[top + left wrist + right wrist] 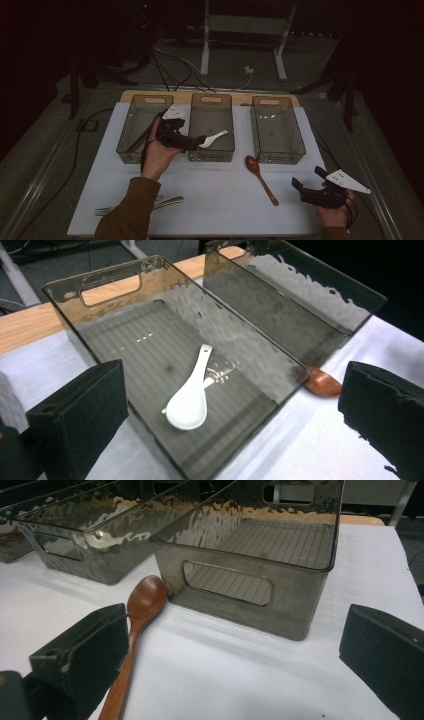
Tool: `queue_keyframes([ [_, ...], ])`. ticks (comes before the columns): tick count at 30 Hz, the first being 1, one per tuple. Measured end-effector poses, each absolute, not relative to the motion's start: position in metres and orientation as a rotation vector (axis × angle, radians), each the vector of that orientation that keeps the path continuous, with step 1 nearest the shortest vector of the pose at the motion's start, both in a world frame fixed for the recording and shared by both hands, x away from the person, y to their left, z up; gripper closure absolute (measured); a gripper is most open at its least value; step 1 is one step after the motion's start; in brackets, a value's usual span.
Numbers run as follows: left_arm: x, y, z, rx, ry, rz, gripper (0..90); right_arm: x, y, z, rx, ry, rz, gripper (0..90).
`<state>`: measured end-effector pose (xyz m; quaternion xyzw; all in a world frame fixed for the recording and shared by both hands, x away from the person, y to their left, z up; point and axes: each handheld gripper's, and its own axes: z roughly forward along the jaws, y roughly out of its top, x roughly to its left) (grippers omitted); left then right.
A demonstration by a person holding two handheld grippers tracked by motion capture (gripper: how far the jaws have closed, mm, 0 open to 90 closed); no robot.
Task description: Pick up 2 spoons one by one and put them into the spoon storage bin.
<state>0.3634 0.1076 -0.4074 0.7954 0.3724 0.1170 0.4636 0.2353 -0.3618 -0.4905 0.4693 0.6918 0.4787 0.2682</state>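
Note:
A white ceramic spoon [214,138] lies inside the middle clear grey bin [212,155]. In the left gripper view the white spoon [192,395] rests on the ribbed floor of the bin [115,287]. My left gripper [194,140] hovers at that bin's left wall, open, with nothing between its jaws [232,405]. A brown wooden spoon [261,178] lies on the white mat in front of the right bin [277,150]. My right gripper [307,178] is open just right of the spoon's handle, and the wooden spoon [142,600] shows beside its left jaw.
The left bin [131,131] stands beside the middle one at the back of the white mat [210,200]. Two metal forks [150,204] lie near the front left edge. Cables and a stand's legs [205,60] are on the floor behind the table.

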Motion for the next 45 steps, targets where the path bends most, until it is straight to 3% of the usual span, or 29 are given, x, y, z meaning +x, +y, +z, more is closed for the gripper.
queue_keyframes([
  [19, 0.323, 0.157, -0.419, 1.92, 0.937, 0.411, 0.7, 0.244, -0.348, -0.475, 1.262, 1.872, 1.309, 0.0],
  [45, 0.283, 0.199, -0.439, 1.883, 0.987, 0.51, 0.8, 0.281, -0.291, -0.466, 1.215, 2.07, 1.186, 0.0],
])
